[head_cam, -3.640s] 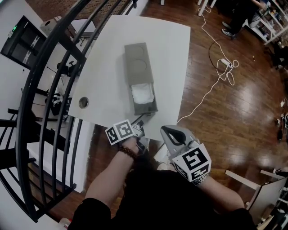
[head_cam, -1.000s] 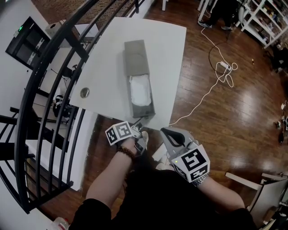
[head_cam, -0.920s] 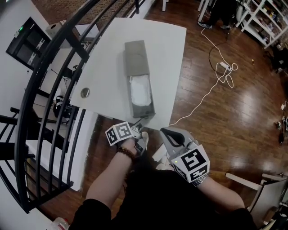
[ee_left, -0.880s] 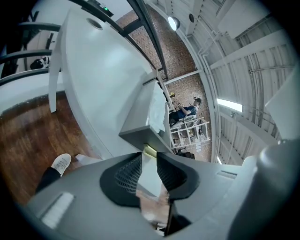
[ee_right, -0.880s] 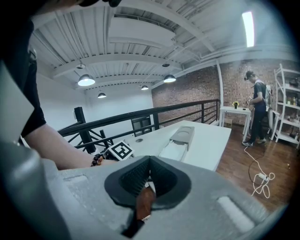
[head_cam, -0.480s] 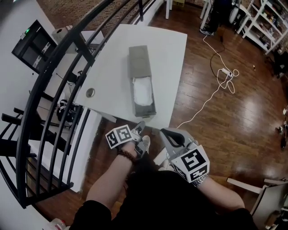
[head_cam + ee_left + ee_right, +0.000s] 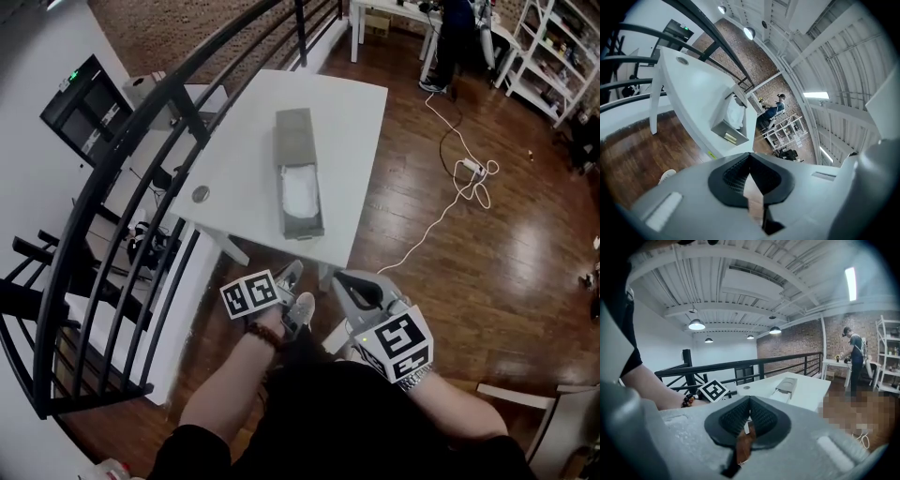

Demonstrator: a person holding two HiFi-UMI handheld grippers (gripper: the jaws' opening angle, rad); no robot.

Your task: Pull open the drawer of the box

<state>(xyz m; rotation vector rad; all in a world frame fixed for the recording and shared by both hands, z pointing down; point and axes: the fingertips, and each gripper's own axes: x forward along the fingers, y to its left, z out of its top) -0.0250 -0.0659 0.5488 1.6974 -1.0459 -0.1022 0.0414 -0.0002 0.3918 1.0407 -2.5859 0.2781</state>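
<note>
The grey box (image 7: 293, 138) lies lengthwise on the white table (image 7: 352, 122). Its drawer (image 7: 300, 199) is pulled out toward me, with white stuff inside. My left gripper (image 7: 289, 274) hangs off the table's near edge, apart from the drawer front; its jaws have just been closing and now meet on nothing. My right gripper (image 7: 343, 280) sits beside it, also shut and empty. The left gripper view shows the left gripper (image 7: 750, 154) and the drawer's front (image 7: 727, 132) ahead. The right gripper view shows the right gripper (image 7: 749, 400), with the box (image 7: 785, 386) farther off.
A black railing (image 7: 141, 122) curves along the table's left side. A white cable and power strip (image 7: 466, 169) lie on the wooden floor to the right. A person (image 7: 459, 23) stands by a far table, with shelves (image 7: 562, 47) at the right.
The drawer came further out of the box early on. Since then both grippers have drawn back from the table and risen, and the left jaws have shut.
</note>
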